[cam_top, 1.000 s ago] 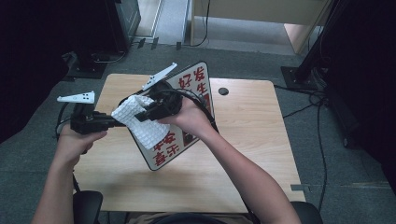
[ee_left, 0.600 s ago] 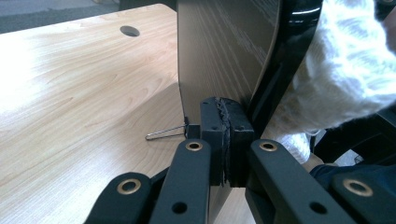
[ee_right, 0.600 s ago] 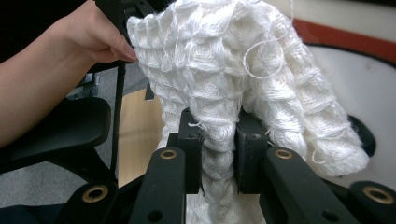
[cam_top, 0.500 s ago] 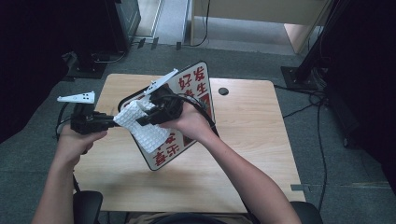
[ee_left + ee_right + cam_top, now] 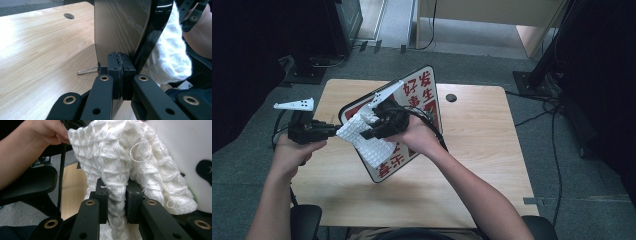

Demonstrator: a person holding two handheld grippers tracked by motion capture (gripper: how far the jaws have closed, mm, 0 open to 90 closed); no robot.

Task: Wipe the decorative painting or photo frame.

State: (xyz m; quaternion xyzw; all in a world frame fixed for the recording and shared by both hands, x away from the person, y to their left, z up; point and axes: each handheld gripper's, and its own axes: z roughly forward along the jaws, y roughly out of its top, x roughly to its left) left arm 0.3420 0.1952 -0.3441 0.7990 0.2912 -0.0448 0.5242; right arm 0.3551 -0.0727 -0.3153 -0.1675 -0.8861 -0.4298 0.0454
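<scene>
At centre frame of the high view, the left gripper clamps the rigid, thin sign board by its edge, while the right gripper pinches the soft, light waffle-weave cloth, best held by a bunched fold.

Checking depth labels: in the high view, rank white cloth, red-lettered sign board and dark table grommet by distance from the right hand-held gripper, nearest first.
1. white cloth: pinched in the right hand-held gripper, draped over the board's face.
2. sign board: directly behind the cloth, tilted up off the table, its edge clamped by the left hand-held gripper.
3. grommet: farthest, on the tabletop past the board's right edge.
</scene>
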